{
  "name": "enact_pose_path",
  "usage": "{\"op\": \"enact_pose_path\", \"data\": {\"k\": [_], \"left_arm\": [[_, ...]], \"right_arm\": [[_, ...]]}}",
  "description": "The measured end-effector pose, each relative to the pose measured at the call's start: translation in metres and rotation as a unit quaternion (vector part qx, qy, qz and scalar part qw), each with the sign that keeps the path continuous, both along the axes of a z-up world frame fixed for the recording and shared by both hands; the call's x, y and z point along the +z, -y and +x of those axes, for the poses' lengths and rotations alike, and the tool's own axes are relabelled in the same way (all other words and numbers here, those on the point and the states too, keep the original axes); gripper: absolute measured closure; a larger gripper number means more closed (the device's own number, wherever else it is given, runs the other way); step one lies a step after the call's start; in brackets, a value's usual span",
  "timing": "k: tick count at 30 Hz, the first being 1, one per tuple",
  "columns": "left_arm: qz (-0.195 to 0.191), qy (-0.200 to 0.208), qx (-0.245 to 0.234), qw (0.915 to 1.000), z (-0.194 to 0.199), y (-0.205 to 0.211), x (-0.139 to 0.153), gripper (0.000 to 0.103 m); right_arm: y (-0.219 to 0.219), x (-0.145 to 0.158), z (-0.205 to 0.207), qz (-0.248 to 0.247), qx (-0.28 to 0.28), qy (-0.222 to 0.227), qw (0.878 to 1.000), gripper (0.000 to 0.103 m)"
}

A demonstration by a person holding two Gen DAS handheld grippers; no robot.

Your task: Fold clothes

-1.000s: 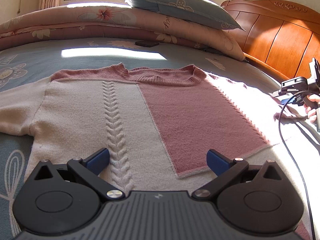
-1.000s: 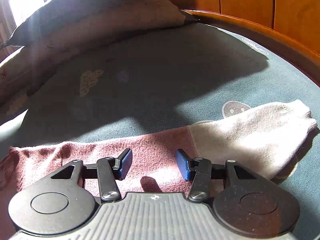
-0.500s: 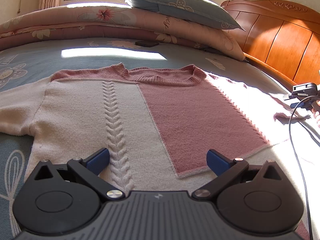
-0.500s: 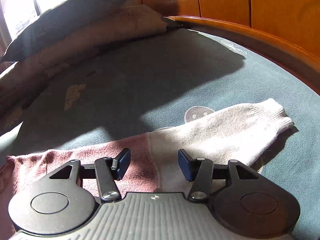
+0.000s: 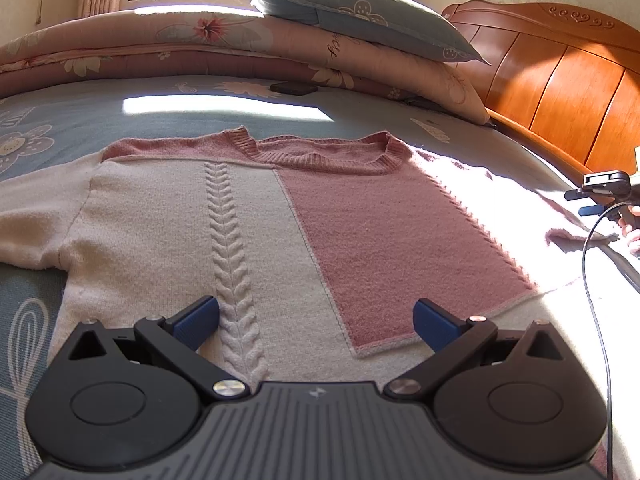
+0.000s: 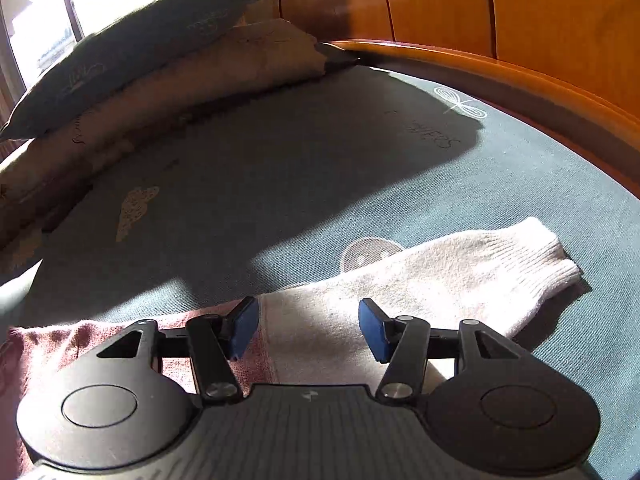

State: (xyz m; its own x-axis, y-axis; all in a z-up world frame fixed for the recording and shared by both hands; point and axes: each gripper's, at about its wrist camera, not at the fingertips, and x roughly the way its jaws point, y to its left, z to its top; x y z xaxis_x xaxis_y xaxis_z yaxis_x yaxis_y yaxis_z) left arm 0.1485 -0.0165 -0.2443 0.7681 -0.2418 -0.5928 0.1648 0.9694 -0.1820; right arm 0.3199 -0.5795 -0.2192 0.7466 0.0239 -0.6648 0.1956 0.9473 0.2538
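R gripper [image 6: 308,326]: jaws opening, nothing pinched; hovers over the right sleeve [image 6: 440,276], pads either side of the pink/cream seam. Prob lining up a grab so sleeve can fold in.
L gripper [image 5: 316,322]: jaws wide apart, empty; sits low over the hem, cable-knit braid [image 5: 232,264] just inside L pad. Looks parked, waiting its turn.
Sweater [image 5: 248,216]: cream + pink knit, flat, front up, collar [image 5: 320,152] far side, both sleeves spread out. No fold made yet.
Sleeve cuff [image 6: 552,260]: lies flat on bedsheet, pointing toward the wooden bed frame.
Bedsheet [image 5: 100,120]: blue-grey floral; gives flat work surface.
Far end: folded quilt [image 5: 180,48] w/ pillow [image 5: 352,16] stacked on top, well apart from sweater.
Risk: loose knit may bunch if only top layer caught.
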Motion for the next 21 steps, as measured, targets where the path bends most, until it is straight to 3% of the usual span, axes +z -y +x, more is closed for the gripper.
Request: {"op": "enact_pose_path", "data": {"k": [3, 6, 10, 13, 16, 21], "left_arm": [[-0.004, 0.000, 0.000, 1.0000, 0.000, -0.001, 0.000, 0.001], [-0.003, 0.001, 0.000, 1.0000, 0.000, 0.000, 0.000, 0.001], [-0.001, 0.001, 0.000, 1.0000, 0.000, 0.000, 0.000, 0.001], [-0.002, 0.001, 0.001, 1.0000, -0.001, 0.000, 0.000, 0.001], [-0.003, 0.001, 0.001, 1.0000, -0.001, 0.000, 0.000, 0.001], [-0.004, 0.001, 0.000, 1.0000, 0.000, -0.001, 0.000, 0.001]], "right_arm": [[-0.010, -0.013, 0.011, -0.045, 0.016, -0.015, 0.999, 0.043], [0.020, -0.013, 0.010, -0.064, -0.040, -0.010, 0.997, 0.044], [0.053, 0.002, -0.005, -0.053, -0.106, 0.008, 0.993, 0.043], [0.055, 0.005, -0.013, -0.026, -0.064, 0.013, 0.998, 0.041], [0.057, -0.008, -0.014, -0.040, -0.060, -0.009, 0.997, 0.041], [0.073, -0.006, -0.019, -0.063, -0.161, 0.008, 0.985, 0.042]]}}
